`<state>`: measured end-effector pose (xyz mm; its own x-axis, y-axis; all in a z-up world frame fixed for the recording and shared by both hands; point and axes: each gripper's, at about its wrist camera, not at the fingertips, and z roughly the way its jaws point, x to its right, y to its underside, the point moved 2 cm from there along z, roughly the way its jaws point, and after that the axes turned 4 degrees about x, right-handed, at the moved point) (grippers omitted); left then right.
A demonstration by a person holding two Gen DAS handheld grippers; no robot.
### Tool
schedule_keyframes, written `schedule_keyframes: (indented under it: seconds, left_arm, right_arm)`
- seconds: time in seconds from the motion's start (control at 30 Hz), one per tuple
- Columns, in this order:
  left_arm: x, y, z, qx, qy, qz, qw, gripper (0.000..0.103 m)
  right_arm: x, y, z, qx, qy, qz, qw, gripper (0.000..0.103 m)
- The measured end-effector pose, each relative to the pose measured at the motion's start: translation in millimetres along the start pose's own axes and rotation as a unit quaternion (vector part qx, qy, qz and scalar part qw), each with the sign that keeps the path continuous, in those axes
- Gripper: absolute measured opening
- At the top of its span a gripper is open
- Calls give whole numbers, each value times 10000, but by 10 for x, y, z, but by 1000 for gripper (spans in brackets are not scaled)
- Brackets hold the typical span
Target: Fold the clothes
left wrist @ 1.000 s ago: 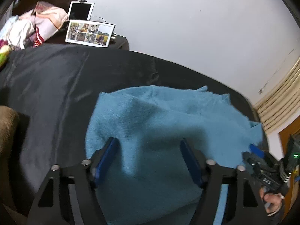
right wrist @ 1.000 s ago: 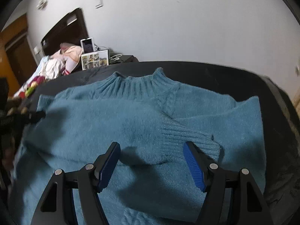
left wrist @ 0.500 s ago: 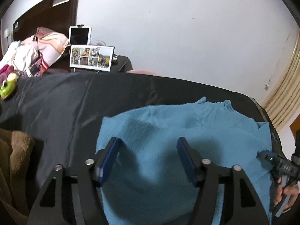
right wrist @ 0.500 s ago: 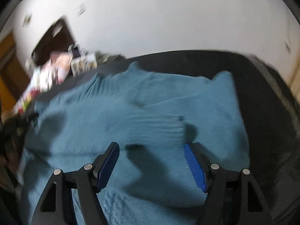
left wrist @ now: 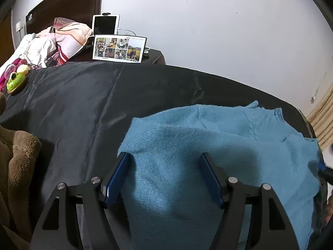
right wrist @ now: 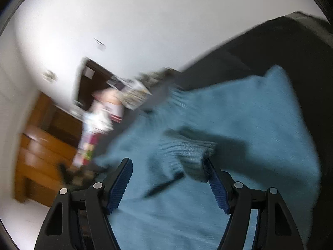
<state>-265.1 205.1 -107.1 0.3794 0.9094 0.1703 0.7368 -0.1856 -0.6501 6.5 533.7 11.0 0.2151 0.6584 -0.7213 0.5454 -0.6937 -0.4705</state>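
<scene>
A blue knit sweater (left wrist: 208,141) lies spread on a black sheet (left wrist: 104,95). My left gripper (left wrist: 166,160) is open above the sweater's left edge, with its left finger at the edge. In the right wrist view, which is tilted and blurred, the sweater (right wrist: 239,125) fills the lower right. My right gripper (right wrist: 168,164) is open, and the ribbed cuff (right wrist: 187,152) of a folded sleeve lies between its fingers, against the right one. The right gripper's tip (left wrist: 323,168) shows at the far right of the left wrist view.
A brown fleece garment (left wrist: 16,156) lies at the left. A photo frame (left wrist: 118,49) and a tablet (left wrist: 105,24) stand at the back beside a pile of clothes (left wrist: 52,39). A green toy (left wrist: 15,81) sits at the far left. Wooden furniture (right wrist: 41,145) shows at the left.
My left gripper has pulled back and left toward the sweater's left edge. My right gripper has rolled and swung quickly, blurring its view, and now has the sleeve cuff between its fingers.
</scene>
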Motion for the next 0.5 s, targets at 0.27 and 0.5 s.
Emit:
schedule_keyframes:
  seconds: [0.27, 0.5]
  left_arm:
    - [15, 29, 6, 43, -137, 161, 9998, 75]
    - [14, 53, 3, 73, -175, 220, 9996, 77]
  right_arm:
    - [103, -90, -162, 414, -374, 277, 9981, 73]
    - [160, -176, -295, 760, -633, 448, 9941, 73]
